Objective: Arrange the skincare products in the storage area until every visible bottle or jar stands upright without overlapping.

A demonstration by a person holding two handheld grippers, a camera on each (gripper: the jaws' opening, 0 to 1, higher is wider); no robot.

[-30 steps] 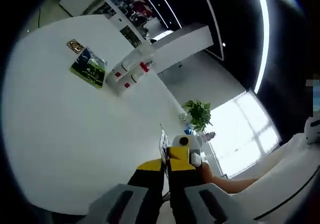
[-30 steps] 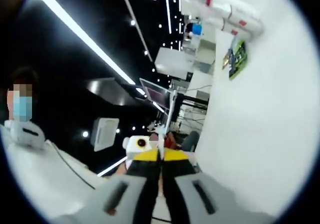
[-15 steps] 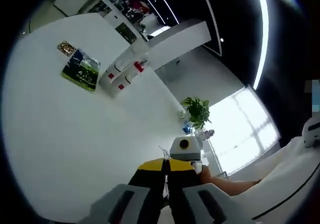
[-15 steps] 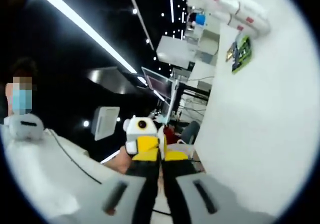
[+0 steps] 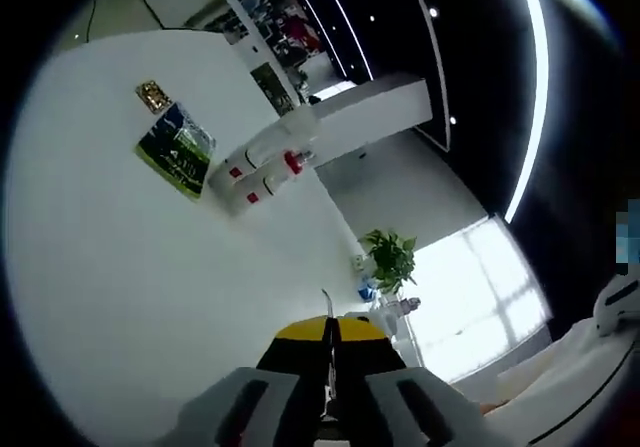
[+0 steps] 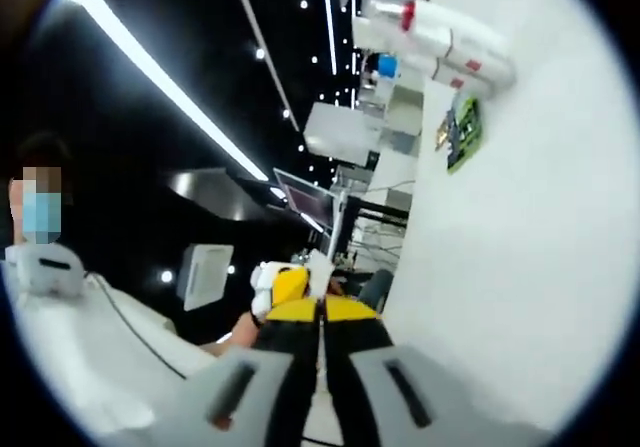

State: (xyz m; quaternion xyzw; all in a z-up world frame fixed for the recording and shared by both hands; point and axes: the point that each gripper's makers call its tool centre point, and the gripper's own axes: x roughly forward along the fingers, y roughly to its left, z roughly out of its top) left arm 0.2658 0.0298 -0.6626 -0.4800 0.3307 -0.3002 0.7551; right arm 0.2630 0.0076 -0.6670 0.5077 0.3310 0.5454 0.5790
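white table [image 5: 130,267] | black ceiling — light strips [image 5: 535,77] | bright window [image 5: 470,292] | potted plant [image 5: 390,259]

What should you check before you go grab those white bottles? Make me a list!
1. Left gripper free to grab: not ok, jaws closed with nothing between them.
2. Right gripper free to grab: not ok, jaws closed too.
3. White bottles standing upright: not ok, both look to be lying on their sides on the white table, close together.
4. Bottles within reach: not ok, they lie far across the table from both grippers.
5. Green packet out of the way: ok, it lies flat beside the bottles, apart from them.
6. Caps shut: cannot tell, too small.
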